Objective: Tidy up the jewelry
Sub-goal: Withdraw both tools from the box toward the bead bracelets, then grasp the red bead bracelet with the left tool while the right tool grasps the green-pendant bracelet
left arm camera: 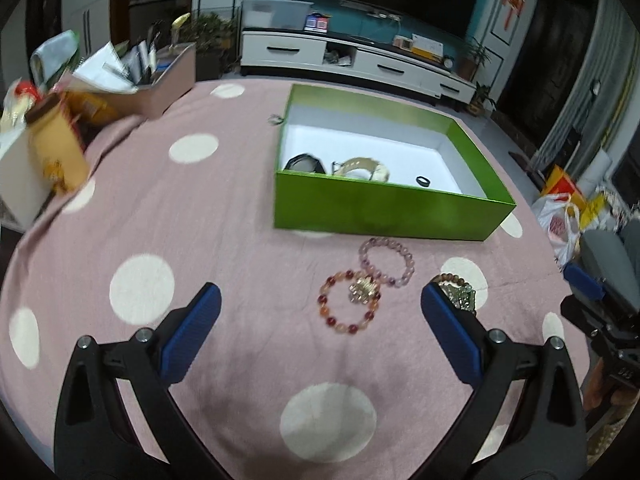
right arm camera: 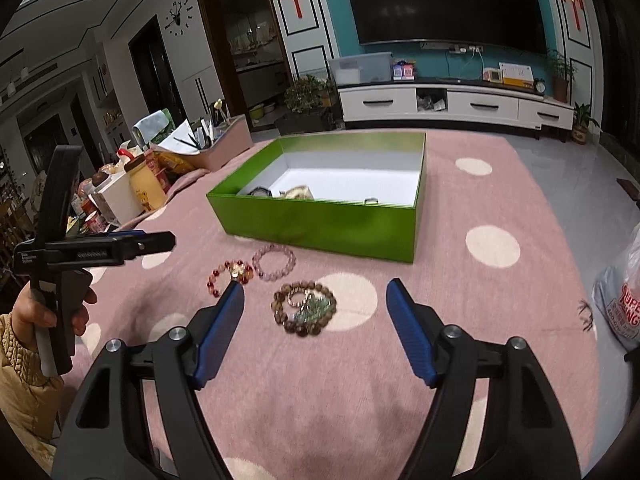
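A green box (left arm camera: 384,208) (right arm camera: 320,224) with a white inside stands on the pink dotted cloth and holds a dark watch (left arm camera: 304,162), a cream strap (left arm camera: 366,168) and a small black ring (left arm camera: 423,181). In front of it lie a red-orange bead bracelet (left arm camera: 348,307) (right arm camera: 230,274) with a gold charm, a pale purple bead bracelet (left arm camera: 388,262) (right arm camera: 275,262), and a brown bead bracelet (right arm camera: 304,308) (left arm camera: 456,290) with a smaller piece inside. My left gripper (left arm camera: 320,300) is open above the red-orange bracelet. My right gripper (right arm camera: 316,294) is open over the brown bracelet.
At the table's left edge stand a yellow jar (left arm camera: 60,148), a white carton and a pink box of papers (left arm camera: 160,80). A plastic bag (right arm camera: 622,292) lies at the right. A hand (right arm camera: 48,312) holds the left gripper's handle.
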Motion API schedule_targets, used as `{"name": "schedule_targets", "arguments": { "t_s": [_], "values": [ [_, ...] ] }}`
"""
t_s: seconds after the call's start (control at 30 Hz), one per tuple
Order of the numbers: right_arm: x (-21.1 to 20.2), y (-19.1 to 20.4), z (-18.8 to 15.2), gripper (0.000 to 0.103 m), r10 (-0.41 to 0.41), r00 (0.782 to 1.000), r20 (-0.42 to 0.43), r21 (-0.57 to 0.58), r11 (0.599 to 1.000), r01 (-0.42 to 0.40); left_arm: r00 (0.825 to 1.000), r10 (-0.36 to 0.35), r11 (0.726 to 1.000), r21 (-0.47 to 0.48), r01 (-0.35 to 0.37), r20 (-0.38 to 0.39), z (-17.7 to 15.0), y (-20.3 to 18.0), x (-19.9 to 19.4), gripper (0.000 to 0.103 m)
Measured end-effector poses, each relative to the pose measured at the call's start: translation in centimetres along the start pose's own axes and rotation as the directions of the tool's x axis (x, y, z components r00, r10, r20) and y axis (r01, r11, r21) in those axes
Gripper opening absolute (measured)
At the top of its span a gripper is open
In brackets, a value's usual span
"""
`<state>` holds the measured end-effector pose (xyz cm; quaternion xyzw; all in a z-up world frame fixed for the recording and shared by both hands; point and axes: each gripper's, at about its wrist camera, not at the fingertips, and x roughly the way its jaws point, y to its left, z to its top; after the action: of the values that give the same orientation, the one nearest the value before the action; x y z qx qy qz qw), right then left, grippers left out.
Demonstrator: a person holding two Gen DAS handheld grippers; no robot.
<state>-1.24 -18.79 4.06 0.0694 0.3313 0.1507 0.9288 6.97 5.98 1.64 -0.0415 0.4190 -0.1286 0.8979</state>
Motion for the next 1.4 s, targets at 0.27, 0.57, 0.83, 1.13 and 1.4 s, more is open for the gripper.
{"name": "schedule_targets", "arguments": {
  "t_s": [0.27,0.57,0.83,1.13,1.4],
  "values": [
    [2.1,0.7,-2.4,0.074,0.03,0.997,-0.066,0.004,1.0,-0.03,0.998,-0.008,1.0,-0.013,0.007,-0.065,-2.9,0.9,1.7,0.101],
    [3.7,2.5,-2.7,0.057,0.05,0.994,-0.095,-0.06,0.997,-0.056,0.995,0.006,1.0,-0.007,-0.007,-0.095,-3.0,0.7,3.9,0.093],
    [4.6,2.8,-2.4,0.045,0.028,0.994,-0.108,-0.089,0.995,-0.038,0.994,0.02,0.999,0.047,-0.015,-0.107,-2.1,-0.7,5.8,0.072],
    [6.5,2.7,-1.8,0.031,-0.003,0.99,-0.138,-0.122,0.992,-0.014,0.997,0.001,0.995,0.099,0.006,-0.076,-1.7,-1.8,5.9,0.068],
    [8.8,2.8,-1.4,0.023,-0.03,0.985,-0.168,-0.139,0.99,0.006,0.997,-0.04,0.984,0.168,0.051,-0.066,-1.5,-3.4,6.2,0.051]
  ]
}}
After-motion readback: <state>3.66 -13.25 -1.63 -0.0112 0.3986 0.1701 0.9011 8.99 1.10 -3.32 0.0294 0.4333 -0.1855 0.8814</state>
